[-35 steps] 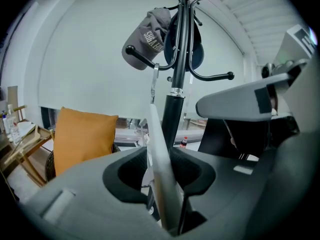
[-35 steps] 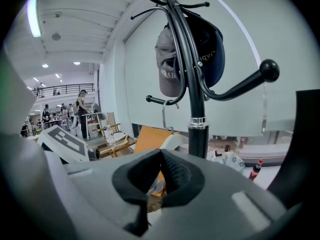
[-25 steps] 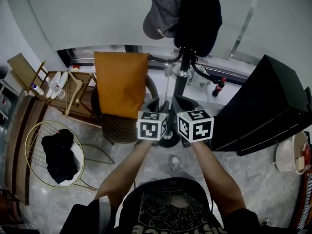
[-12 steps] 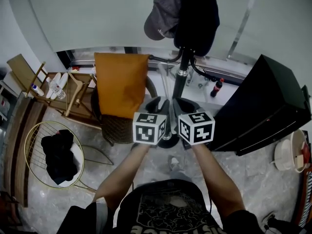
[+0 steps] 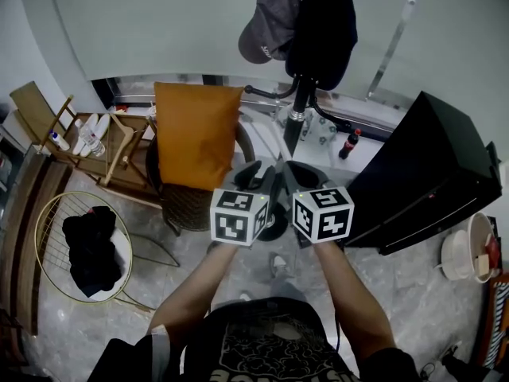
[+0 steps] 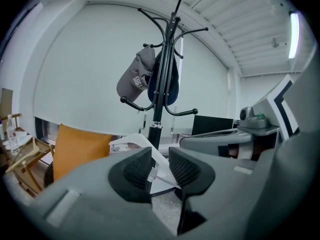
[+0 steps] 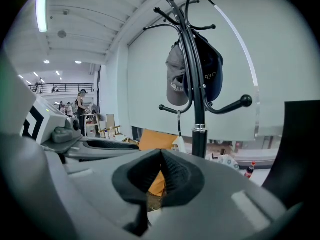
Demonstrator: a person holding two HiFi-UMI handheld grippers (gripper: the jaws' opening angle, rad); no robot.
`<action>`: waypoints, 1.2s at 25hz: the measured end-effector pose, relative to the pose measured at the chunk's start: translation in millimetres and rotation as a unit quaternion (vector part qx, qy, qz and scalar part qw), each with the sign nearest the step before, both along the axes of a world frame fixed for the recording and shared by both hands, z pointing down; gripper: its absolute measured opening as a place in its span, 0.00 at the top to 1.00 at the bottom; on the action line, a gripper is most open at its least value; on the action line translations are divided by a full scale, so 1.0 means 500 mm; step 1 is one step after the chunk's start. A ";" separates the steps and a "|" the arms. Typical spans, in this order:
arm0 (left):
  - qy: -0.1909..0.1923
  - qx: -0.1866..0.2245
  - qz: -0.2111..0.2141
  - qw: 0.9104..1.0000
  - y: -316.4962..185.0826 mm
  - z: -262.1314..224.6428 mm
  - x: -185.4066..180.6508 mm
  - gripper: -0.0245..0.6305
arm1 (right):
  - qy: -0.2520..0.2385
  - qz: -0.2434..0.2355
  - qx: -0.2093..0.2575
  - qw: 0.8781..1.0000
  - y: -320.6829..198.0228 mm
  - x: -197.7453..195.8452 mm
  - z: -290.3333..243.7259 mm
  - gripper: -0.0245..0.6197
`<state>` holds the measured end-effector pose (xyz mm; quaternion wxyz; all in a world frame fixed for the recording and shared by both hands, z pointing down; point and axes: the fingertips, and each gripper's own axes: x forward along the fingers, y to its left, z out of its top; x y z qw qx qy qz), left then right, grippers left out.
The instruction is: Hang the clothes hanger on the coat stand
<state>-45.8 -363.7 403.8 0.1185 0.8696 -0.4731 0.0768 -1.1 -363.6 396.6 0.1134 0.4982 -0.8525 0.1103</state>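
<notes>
The black coat stand (image 5: pixel 300 106) rises just beyond both grippers, with a grey cap (image 5: pixel 270 18) and a dark garment (image 5: pixel 322 22) on its top hooks. In the left gripper view my left gripper (image 6: pixel 160 166) is shut on a clear plastic hanger (image 6: pixel 134 145), whose pale shoulder runs up and left from the pads. The stand's pole (image 6: pixel 159 99) stands straight ahead of it. My right gripper (image 7: pixel 161 171) has its pads pressed together and I see nothing between them. In the head view the left gripper (image 5: pixel 258 173) and right gripper (image 5: pixel 298 173) sit side by side near the stand's base.
An orange-backed chair (image 5: pixel 197 138) stands left of the stand. A round wire basket (image 5: pixel 48 221) with black cloth is at the far left, beside a wooden rack (image 5: pixel 119 153) with bottles. A black cabinet (image 5: pixel 429 173) fills the right; a cola bottle (image 5: pixel 345 146) and white bucket (image 5: pixel 461 249) sit nearby.
Both grippers have shifted slightly lower and nearer in the head view, the left one drifting left. The hold on the hanger is the same.
</notes>
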 end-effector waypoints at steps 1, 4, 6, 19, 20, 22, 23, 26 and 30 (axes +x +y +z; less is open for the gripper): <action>0.003 0.000 0.000 1.000 0.006 -0.002 -0.001 0.79 | 0.000 -0.001 0.002 1.000 0.006 0.000 -0.003 0.97; 0.009 0.003 0.002 1.000 0.024 -0.009 -0.001 0.82 | 0.002 -0.001 0.009 1.000 0.025 0.000 -0.012 0.97; 0.011 0.006 0.003 1.000 0.033 -0.014 0.001 0.84 | 0.001 0.000 0.015 1.000 0.036 0.003 -0.021 0.97; 0.016 0.024 -0.002 1.000 0.054 -0.044 0.008 0.95 | 0.000 -0.015 0.032 0.999 0.078 0.000 -0.052 0.97; 0.016 0.023 -0.003 1.000 0.056 -0.042 0.007 0.95 | 0.000 -0.016 0.031 0.999 0.079 0.000 -0.050 0.97; 0.016 0.021 -0.005 1.000 0.056 -0.040 0.005 0.95 | -0.001 -0.019 0.030 0.999 0.081 -0.002 -0.049 0.97; 0.016 0.020 -0.007 1.000 0.055 -0.039 0.004 0.95 | -0.001 -0.021 0.030 0.999 0.081 -0.002 -0.048 0.97; 0.016 0.017 -0.010 1.000 0.054 -0.035 0.005 0.95 | 0.001 -0.023 0.025 0.999 0.081 -0.001 -0.039 0.97; 0.014 0.012 -0.010 1.000 0.058 -0.025 0.004 0.95 | 0.001 -0.025 0.021 0.999 0.080 0.000 -0.030 0.97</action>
